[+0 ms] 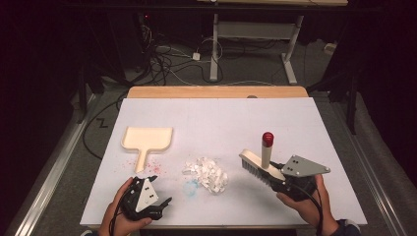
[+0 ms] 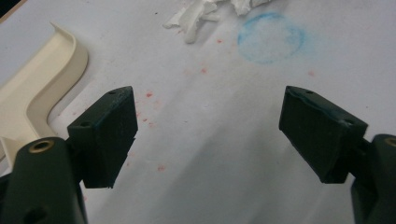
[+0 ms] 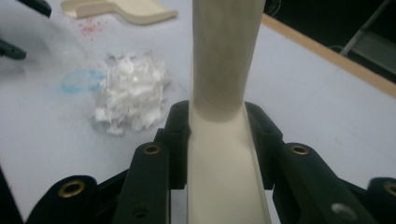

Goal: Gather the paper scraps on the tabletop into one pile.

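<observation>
A cream brush point(image 1: 266, 153) with a red-capped handle and grey bristles is lifted over the right of the white table sheet point(image 1: 221, 118). My right gripper point(image 1: 273, 178) is shut on its cream back; in the right gripper view the jaws point(image 3: 218, 121) clamp the brush point(image 3: 219, 56) from both sides. A pile of white paper scraps point(image 1: 206, 173) lies in the middle, left of the brush. A cream dustpan point(image 1: 146, 139) lies flat at the left. My left gripper point(image 1: 160, 190) rests near the front edge, open and empty point(image 2: 208, 135), beside the dustpan's handle point(image 2: 32, 93).
A faint blue ring point(image 2: 271, 37) is drawn on the sheet next to the scraps point(image 2: 196, 16), and red specks point(image 1: 152, 164) dot the sheet near the dustpan handle. The wooden table edge point(image 1: 216, 92) runs along the back; beyond it stand a desk frame and cables on the floor.
</observation>
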Tool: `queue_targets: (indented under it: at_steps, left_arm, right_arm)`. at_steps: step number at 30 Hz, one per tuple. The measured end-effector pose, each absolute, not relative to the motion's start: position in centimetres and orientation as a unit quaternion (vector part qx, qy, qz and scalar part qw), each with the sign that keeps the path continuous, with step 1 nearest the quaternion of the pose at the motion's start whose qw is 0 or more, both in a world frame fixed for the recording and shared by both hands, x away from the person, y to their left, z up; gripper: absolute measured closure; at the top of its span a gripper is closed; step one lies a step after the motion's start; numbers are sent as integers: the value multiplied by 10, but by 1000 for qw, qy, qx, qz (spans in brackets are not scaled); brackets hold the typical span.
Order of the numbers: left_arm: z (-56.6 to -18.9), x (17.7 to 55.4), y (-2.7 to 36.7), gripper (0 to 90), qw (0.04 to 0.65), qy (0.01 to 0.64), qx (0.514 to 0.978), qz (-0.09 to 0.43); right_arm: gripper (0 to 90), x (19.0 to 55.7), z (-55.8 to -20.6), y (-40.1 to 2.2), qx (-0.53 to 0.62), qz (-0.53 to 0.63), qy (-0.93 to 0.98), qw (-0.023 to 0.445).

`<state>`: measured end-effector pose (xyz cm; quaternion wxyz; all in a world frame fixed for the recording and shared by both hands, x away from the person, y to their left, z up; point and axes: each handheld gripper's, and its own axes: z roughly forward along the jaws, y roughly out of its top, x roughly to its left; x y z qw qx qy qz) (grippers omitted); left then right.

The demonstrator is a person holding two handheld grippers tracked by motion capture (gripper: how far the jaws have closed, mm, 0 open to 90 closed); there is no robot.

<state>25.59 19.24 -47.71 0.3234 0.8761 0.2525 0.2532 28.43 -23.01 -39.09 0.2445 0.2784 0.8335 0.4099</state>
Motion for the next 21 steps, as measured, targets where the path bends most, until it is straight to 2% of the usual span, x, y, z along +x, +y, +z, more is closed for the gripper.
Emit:
queue_targets:
  at_steps: [5, 11, 16, 21]
  left_arm:
    - [-477, 256, 193, 186, 322, 254, 876, 254]
    - [-476, 256, 193, 185, 321, 257, 875, 257]
    - [-477, 257, 192, 179, 330, 252, 877, 242]
    - [-478, 256, 190, 179, 325, 251, 880, 241]
  right_arm:
    - [683, 278, -391, -251, 280, 402, 844, 219]
    - [683, 281, -389, -269, 289, 377, 868, 144]
    - [683, 302, -393, -273, 302, 356, 881, 74]
    - [678, 330, -402, -278, 333, 342, 876, 66]
